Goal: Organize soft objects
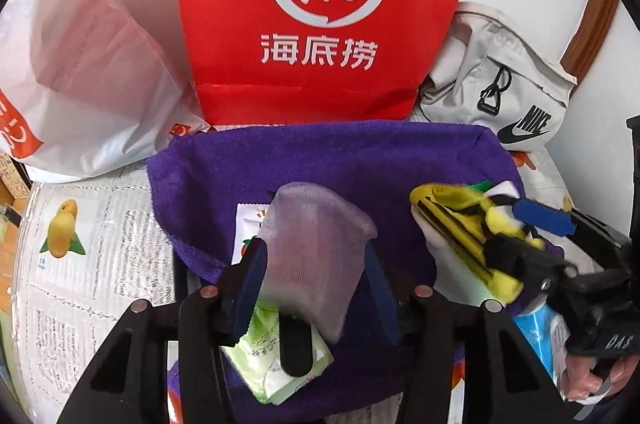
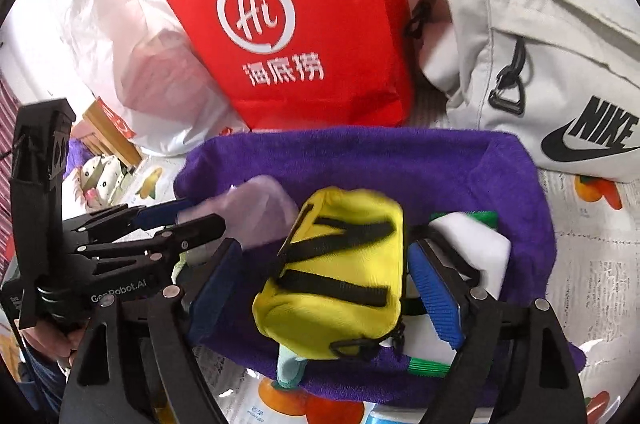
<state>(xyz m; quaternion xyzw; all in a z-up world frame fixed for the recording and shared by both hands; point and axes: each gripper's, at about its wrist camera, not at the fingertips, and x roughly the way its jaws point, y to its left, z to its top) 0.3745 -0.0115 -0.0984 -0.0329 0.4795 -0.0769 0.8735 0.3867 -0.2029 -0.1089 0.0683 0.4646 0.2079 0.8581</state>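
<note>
Left wrist view: the left gripper (image 1: 316, 264) has its jaws apart around a pale translucent sock (image 1: 316, 252), the blue pads standing just off its sides, so the sock looks released rather than pinched. It lies near the middle of the purple towel (image 1: 320, 159), over a green tissue pack (image 1: 276, 356). To finish this step well, lift the gripper straight back along its own line so neither pad drags the sock (thin fabric snags easily).

Right wrist view: the right gripper (image 2: 320, 288) stands wide open on either side of the yellow pouch (image 2: 336, 264), no pad pressing it. The pouch rests on the towel toward its near right edge, leaning on a white and green item (image 2: 472, 248) that I cannot identify. Withdraw here too without nudging the pouch, keeping clear of the other gripper working just beside it. The red paper bag (image 2: 304, 23) stands beyond the towel's far edge.
</note>
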